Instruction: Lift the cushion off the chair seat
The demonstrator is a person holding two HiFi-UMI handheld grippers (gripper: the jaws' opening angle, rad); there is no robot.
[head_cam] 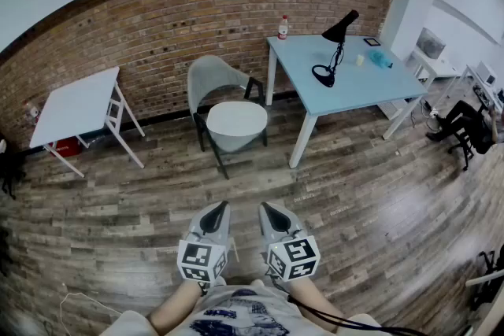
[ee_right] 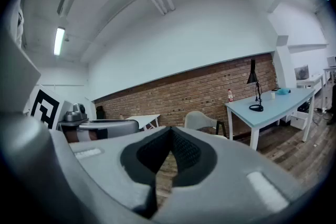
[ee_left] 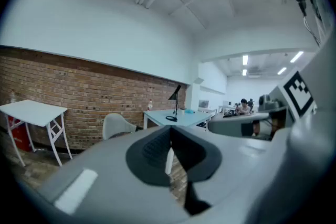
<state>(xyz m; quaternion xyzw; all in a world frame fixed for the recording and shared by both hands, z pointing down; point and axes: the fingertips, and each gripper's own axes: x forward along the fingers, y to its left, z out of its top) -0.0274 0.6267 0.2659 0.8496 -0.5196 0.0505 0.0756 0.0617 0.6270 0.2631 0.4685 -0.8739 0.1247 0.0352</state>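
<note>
The cushion (head_cam: 236,122) is round and white. It lies flat on the seat of the gray chair (head_cam: 211,75) and covers most of the seat. The chair stands on the wood floor (head_cam: 378,208) with its back close to the brick wall (head_cam: 157,27). A white folding table (head_cam: 75,106) stands to its left. A light blue table (head_cam: 354,92) stands just beside it on the right.

A bottle (head_cam: 283,27) with a red cap stands at the back left corner of the blue table, by the wall. It is too small to see what is in it. A black lamp (head_cam: 335,51) stands near the middle of this table. A small pale cup (head_cam: 360,59) stands to the right of the lamp. The inside of the cup cannot be seen. A blue-green thing (head_cam: 379,59) lies next to the cup, nearer the right edge.

Both grippers are well apart from the chair, low in the head view and close to the person's body. The left gripper (head_cam: 218,210) has its jaws pressed tight together, with nothing between them. The right gripper (head_cam: 268,210) is the same, with its jaws closed tight and nothing in them. The two grippers sit side by side with a small gap between them. Both point toward the chair and touch nothing. Bare floor lies between them and the cushion.
</note>
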